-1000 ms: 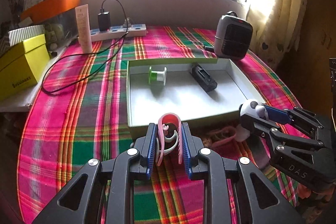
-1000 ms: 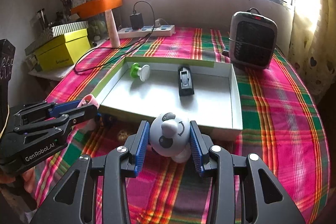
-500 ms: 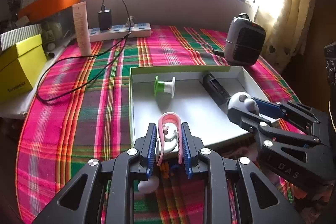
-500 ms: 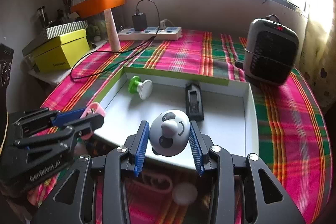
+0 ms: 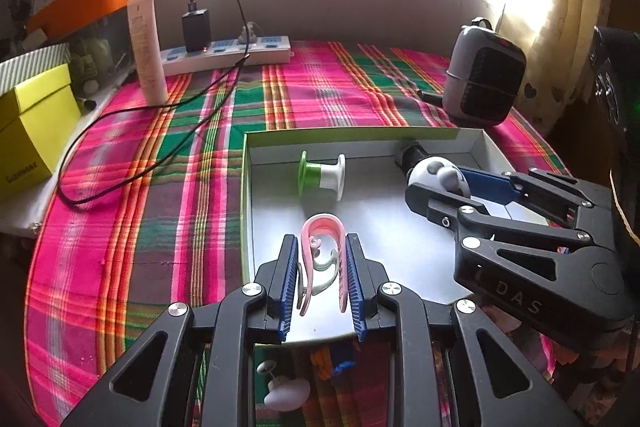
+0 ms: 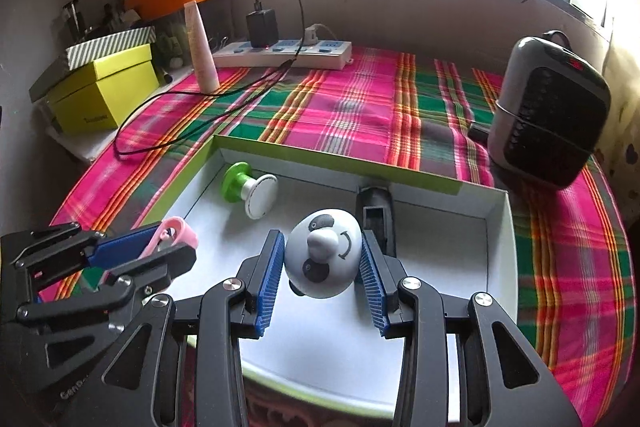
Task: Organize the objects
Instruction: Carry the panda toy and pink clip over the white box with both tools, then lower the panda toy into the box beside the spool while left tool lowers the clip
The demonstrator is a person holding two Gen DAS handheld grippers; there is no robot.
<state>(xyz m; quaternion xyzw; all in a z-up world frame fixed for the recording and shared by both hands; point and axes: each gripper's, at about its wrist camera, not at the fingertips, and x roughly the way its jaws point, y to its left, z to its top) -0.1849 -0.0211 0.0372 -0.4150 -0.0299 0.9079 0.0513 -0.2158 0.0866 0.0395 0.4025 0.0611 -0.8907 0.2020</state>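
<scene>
My left gripper (image 5: 322, 259) is shut on a pink and white hair clip (image 5: 322, 247) and holds it above the near left part of the white tray (image 5: 400, 235). My right gripper (image 6: 322, 263) is shut on a grey panda-face ball (image 6: 324, 259) above the tray's middle (image 6: 440, 247). In the left wrist view the panda ball (image 5: 438, 175) and right gripper show at right. In the right wrist view the clip (image 6: 176, 233) shows at left. A green and white spool (image 5: 322, 177) and a black device (image 6: 374, 211) lie in the tray.
A grey heater (image 5: 484, 83) stands at back right. A power strip (image 5: 228, 55) with a black cable (image 5: 132, 147), a white tube (image 5: 146, 51) and a yellow box (image 5: 32, 131) are at back left. A white knob (image 5: 286, 391) and small bits lie under my left gripper.
Both grippers have moved forward from the cloth in front of the tray to above the tray floor, each carrying its object.
</scene>
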